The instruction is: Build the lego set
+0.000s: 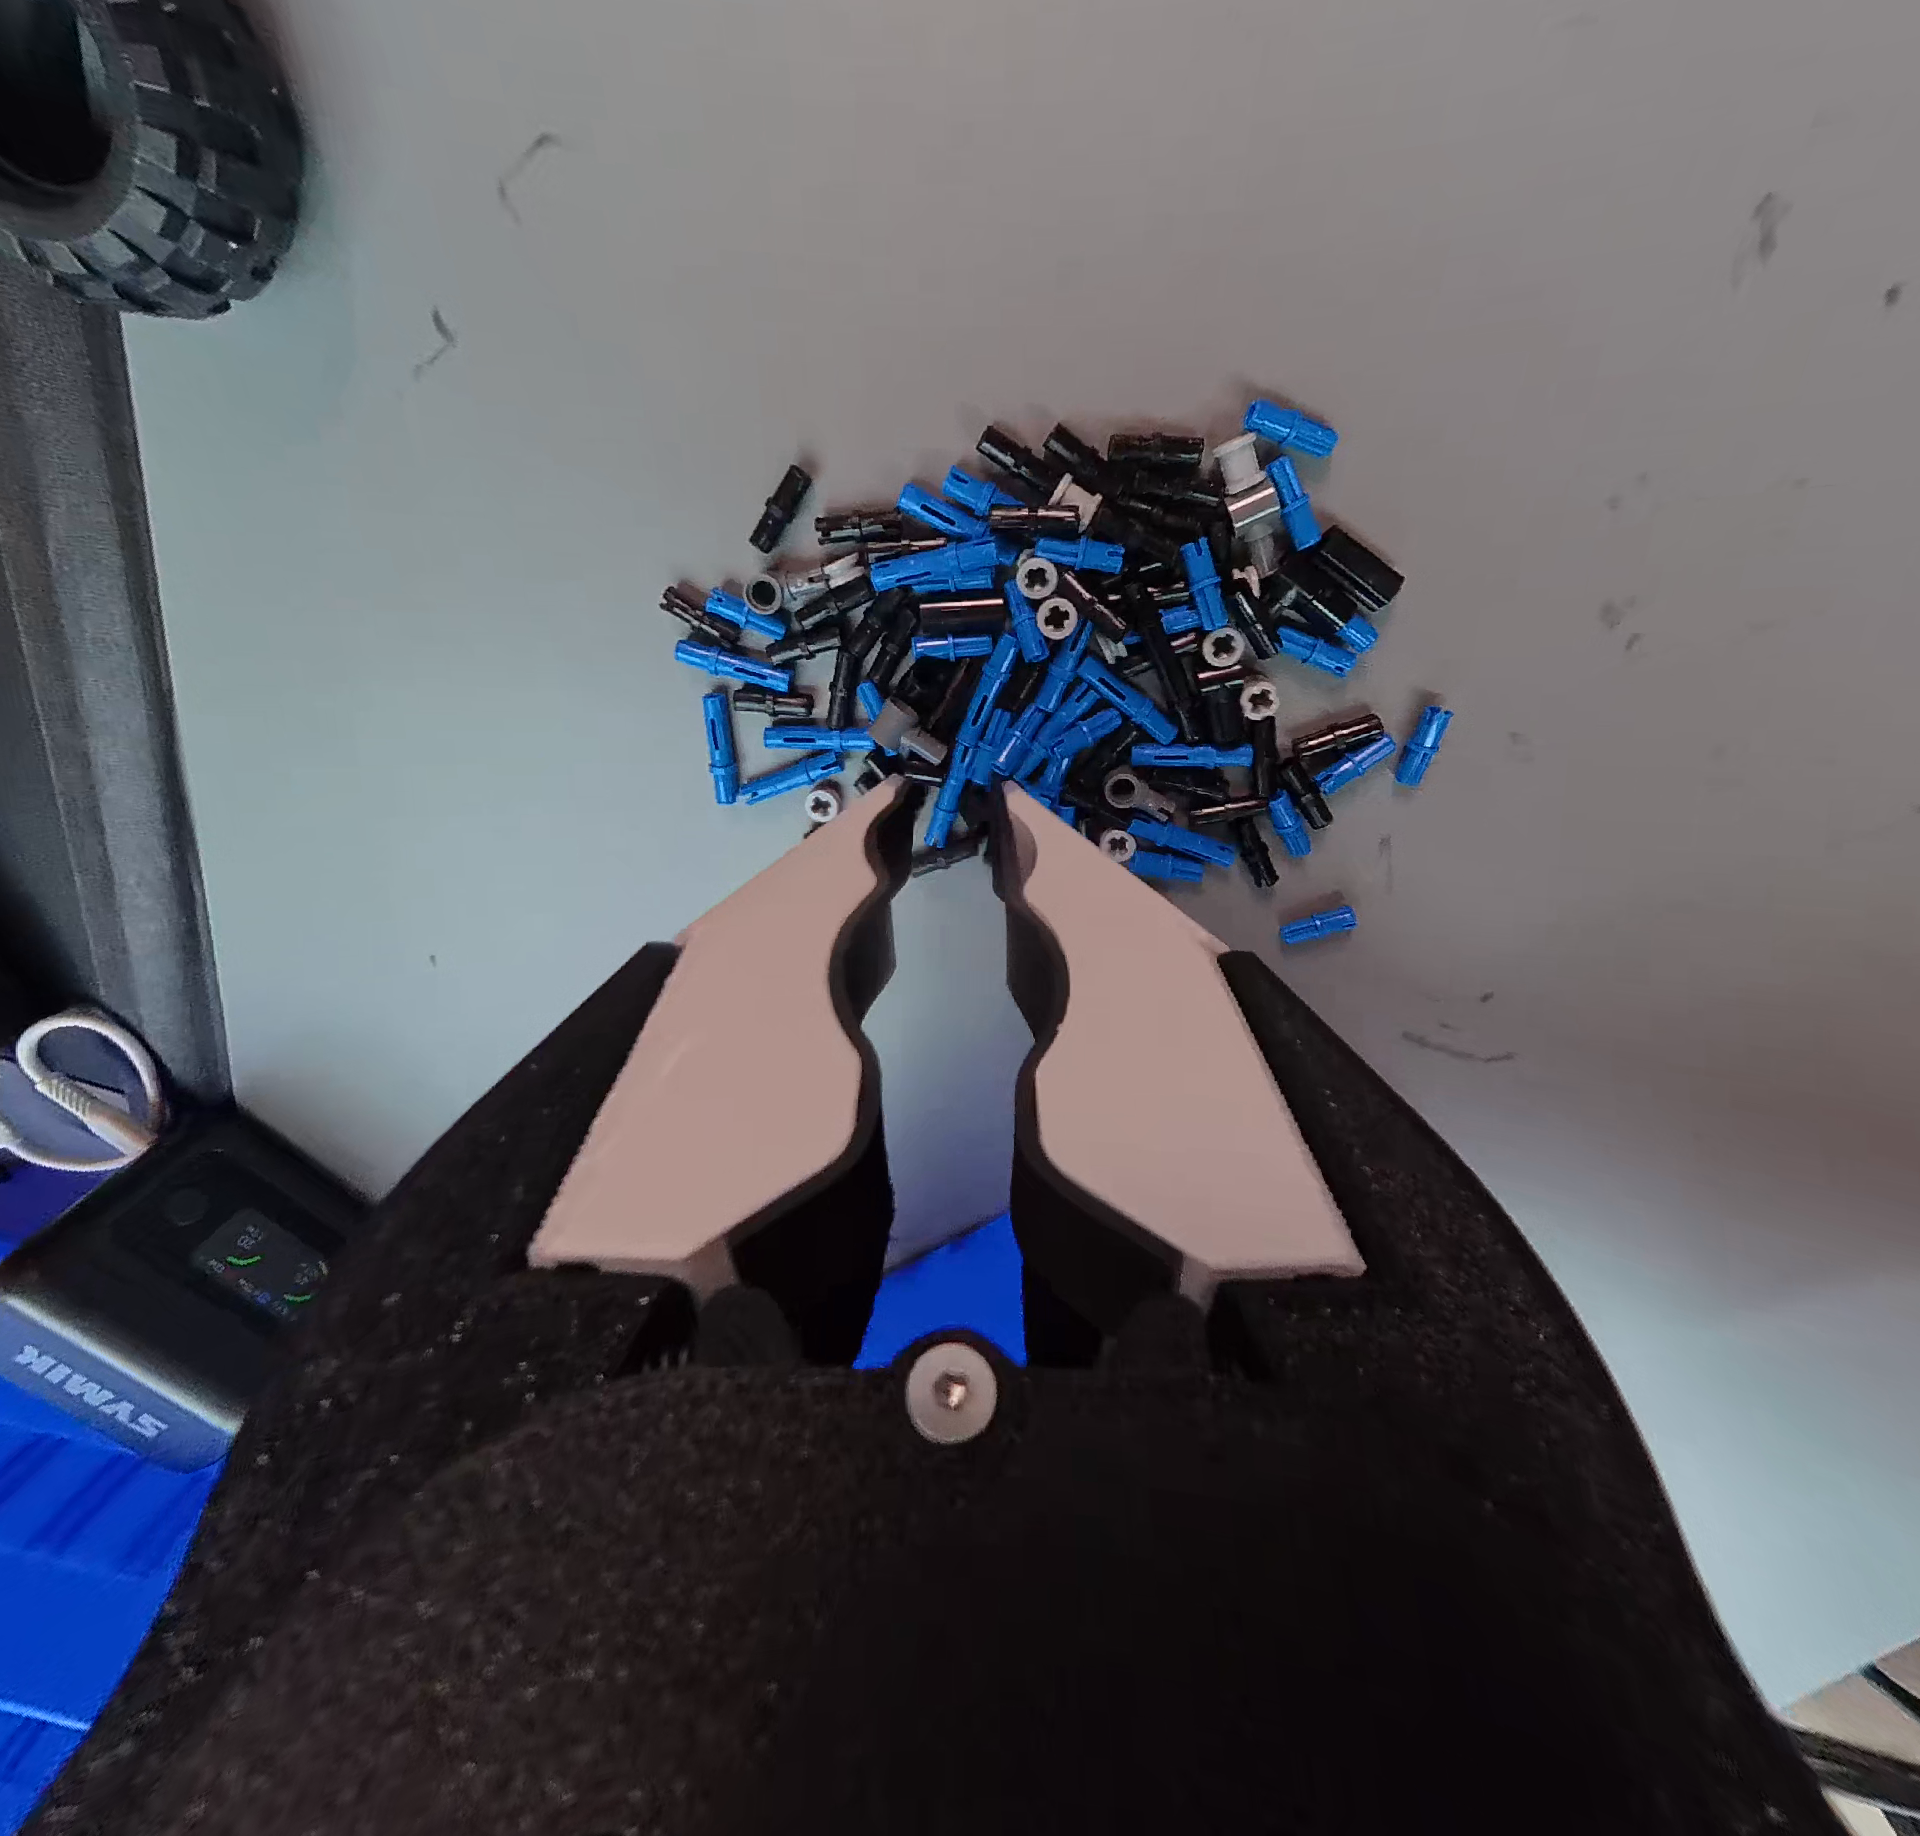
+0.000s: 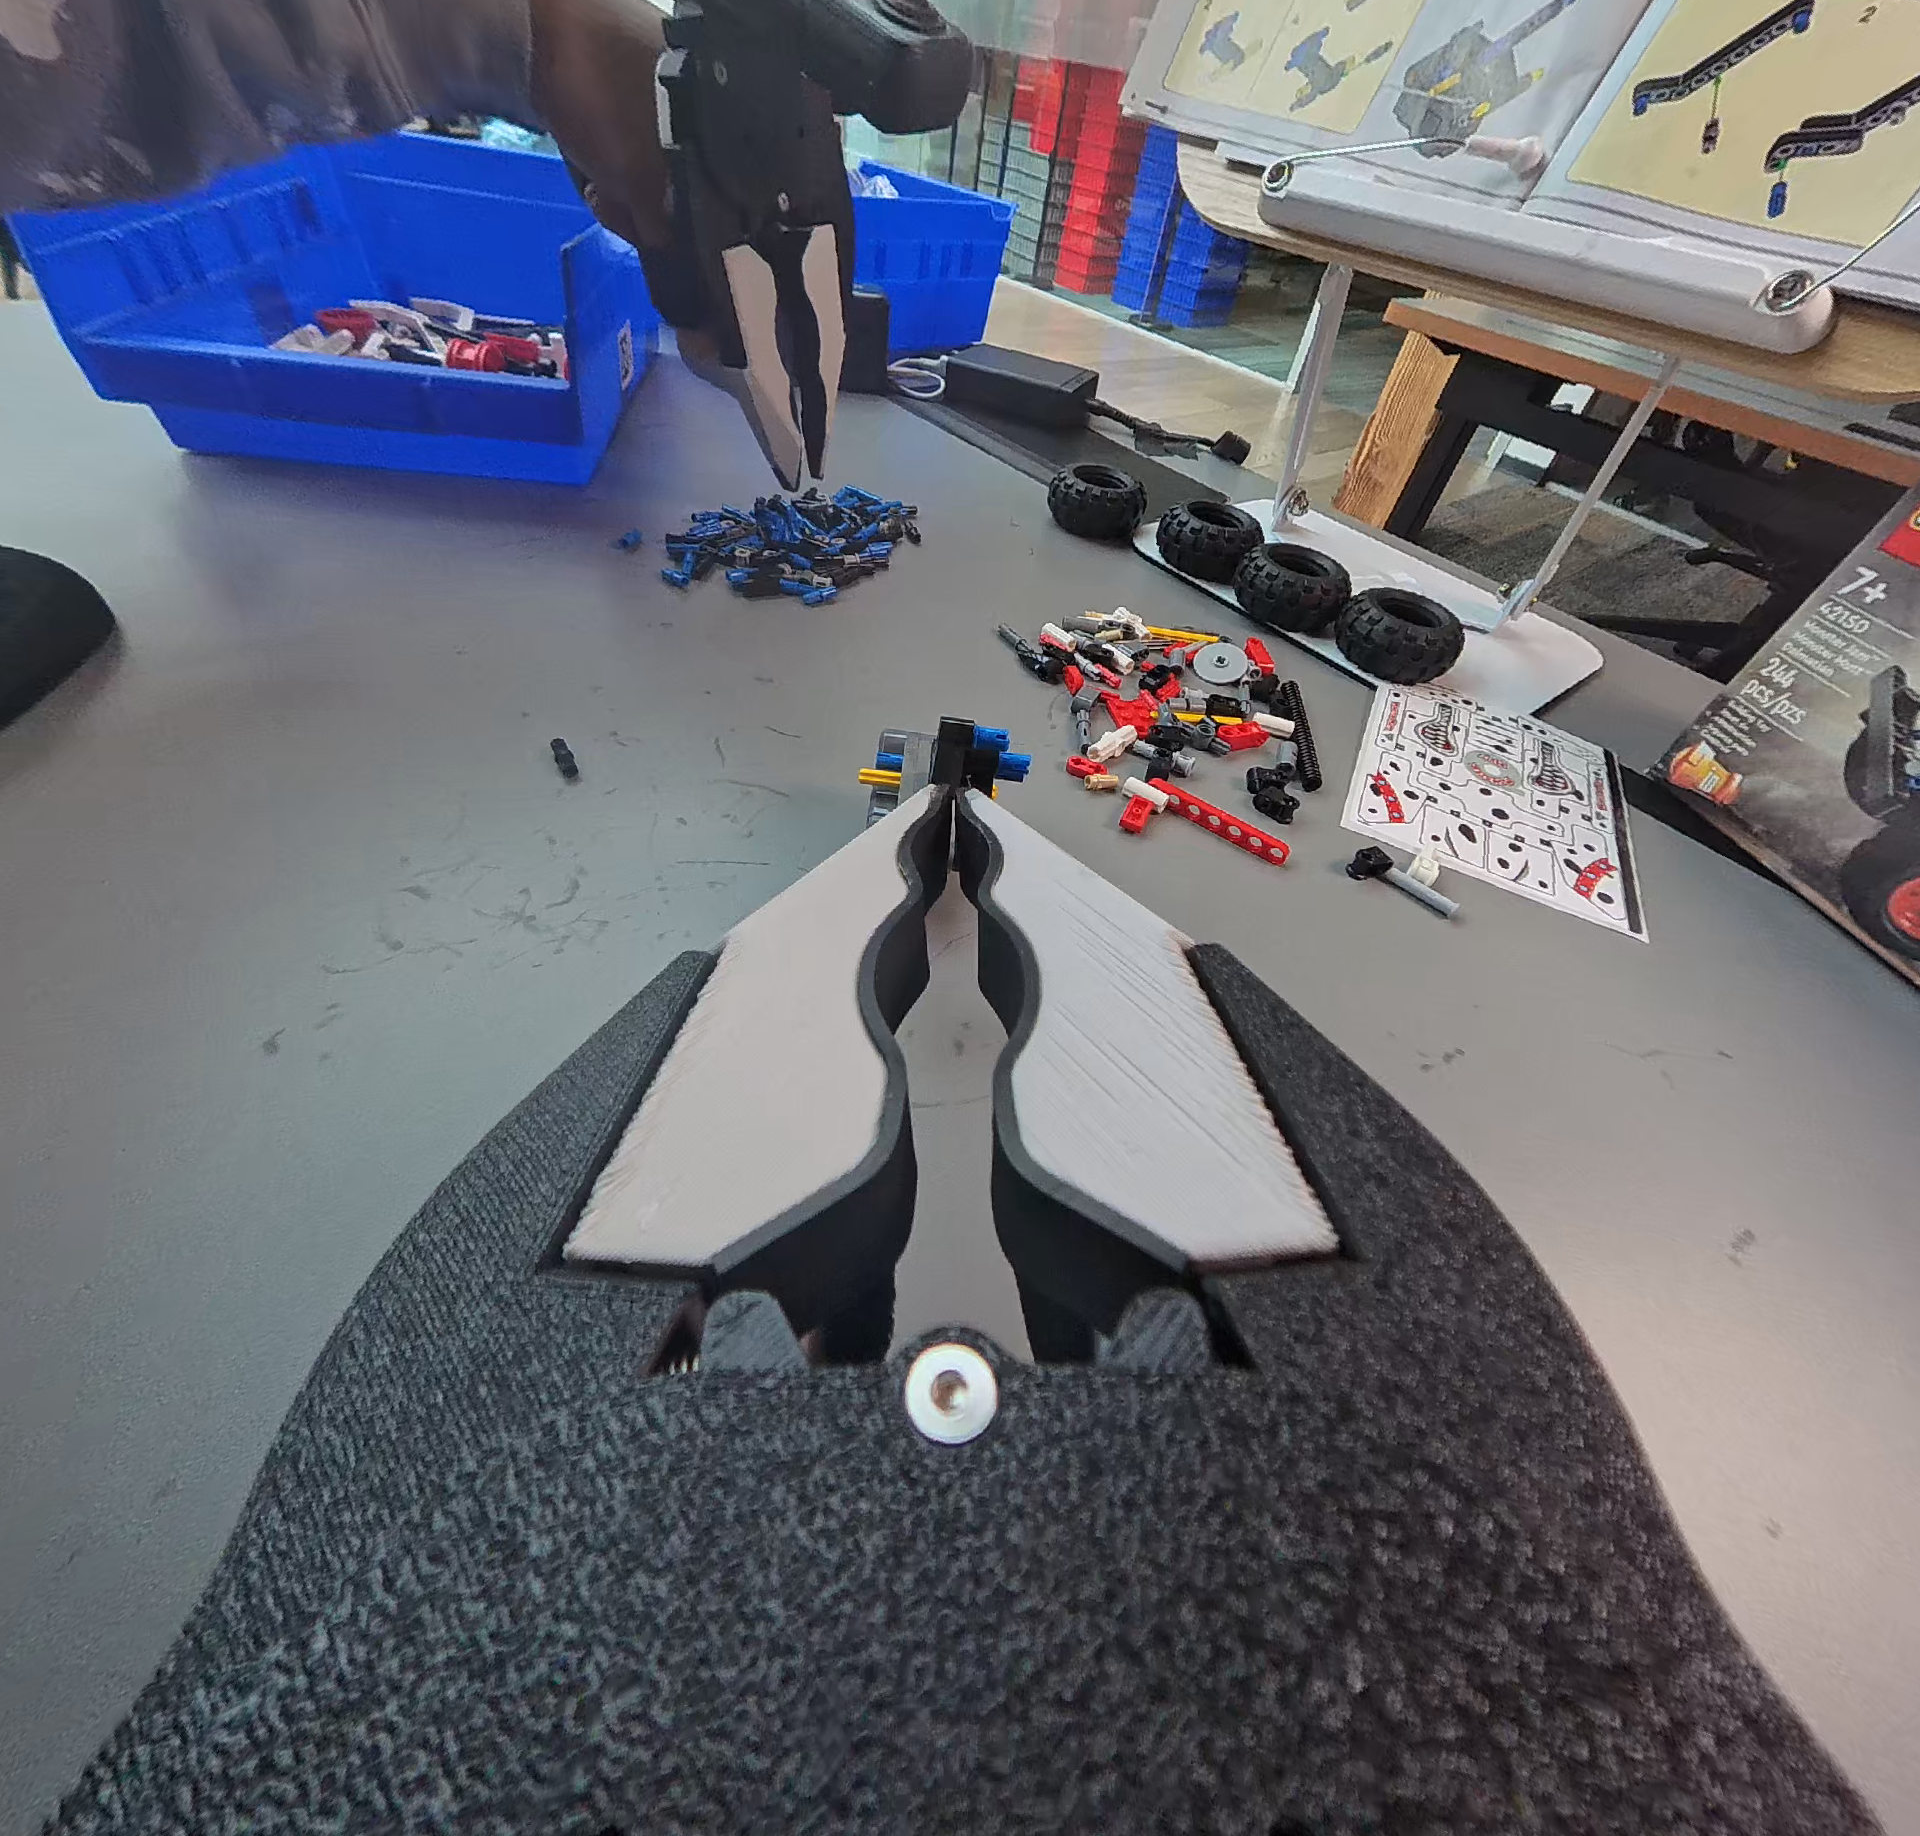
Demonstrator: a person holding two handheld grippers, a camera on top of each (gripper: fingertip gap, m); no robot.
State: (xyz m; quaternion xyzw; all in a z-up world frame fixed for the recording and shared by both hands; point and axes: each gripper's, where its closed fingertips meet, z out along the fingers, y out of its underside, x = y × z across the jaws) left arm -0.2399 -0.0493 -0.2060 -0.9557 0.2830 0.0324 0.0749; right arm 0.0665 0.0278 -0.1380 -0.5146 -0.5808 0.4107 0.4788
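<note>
A pile of blue and black pins [image 1: 1049,633] lies on the grey table; it also shows in the right wrist view [image 2: 795,545]. My left gripper [image 1: 951,797] is narrowly open, its tips down at the near edge of the pile with a blue pin [image 1: 961,747] lying loose between them. It also shows from the right wrist view [image 2: 800,472], pointing down onto the pile. My right gripper [image 2: 953,797] is shut on a small assembly [image 2: 940,752] of grey and black parts with blue pins and a yellow axle, low over the table.
A blue bin [image 2: 343,404] of parts stands behind the pins. Several black tyres [image 2: 1288,586], mixed red and grey parts [image 2: 1174,726], a sticker sheet [image 2: 1496,810], the set box [image 2: 1829,747] and an instruction booklet on a stand [image 2: 1558,82] are to the right. One loose black pin [image 2: 564,758] lies left. Across from one pair of fingers to the other is roughly 35 centimetres.
</note>
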